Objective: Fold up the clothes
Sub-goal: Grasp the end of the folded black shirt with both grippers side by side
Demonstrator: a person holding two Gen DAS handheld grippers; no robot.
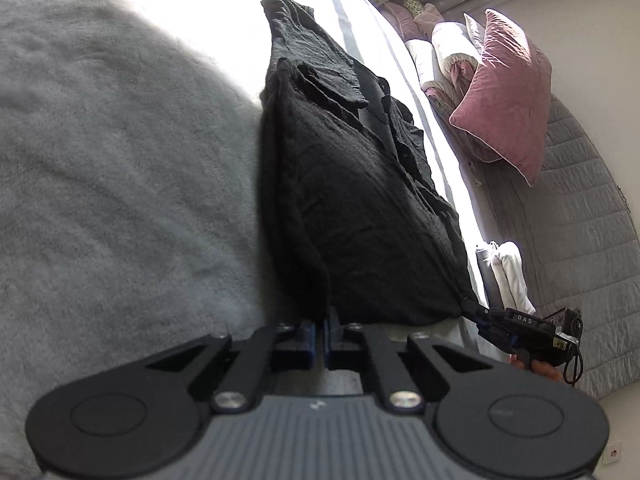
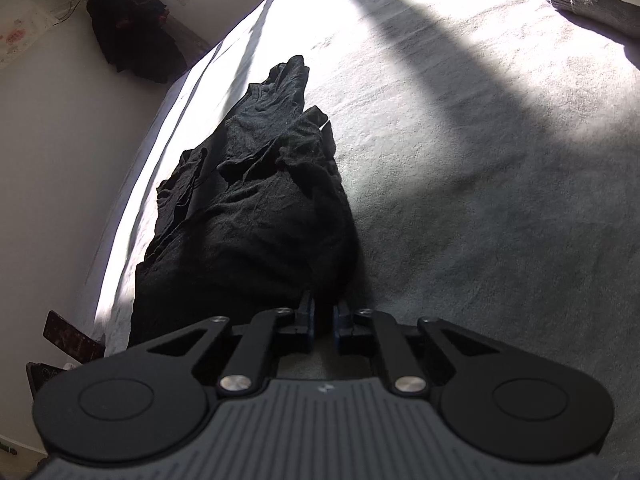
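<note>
The black garment (image 1: 352, 208) lies rumpled along the bed's near edge, on the grey blanket (image 1: 120, 200). I judge it light, limp and floppy, so it is best taken by two corners of one hem. My left gripper (image 1: 320, 330) has its jaws pinched nearly together on one corner; my right gripper (image 2: 323, 322) is closed likewise on the other. Pink pillows (image 1: 504, 92) sit at the headboard.
</note>
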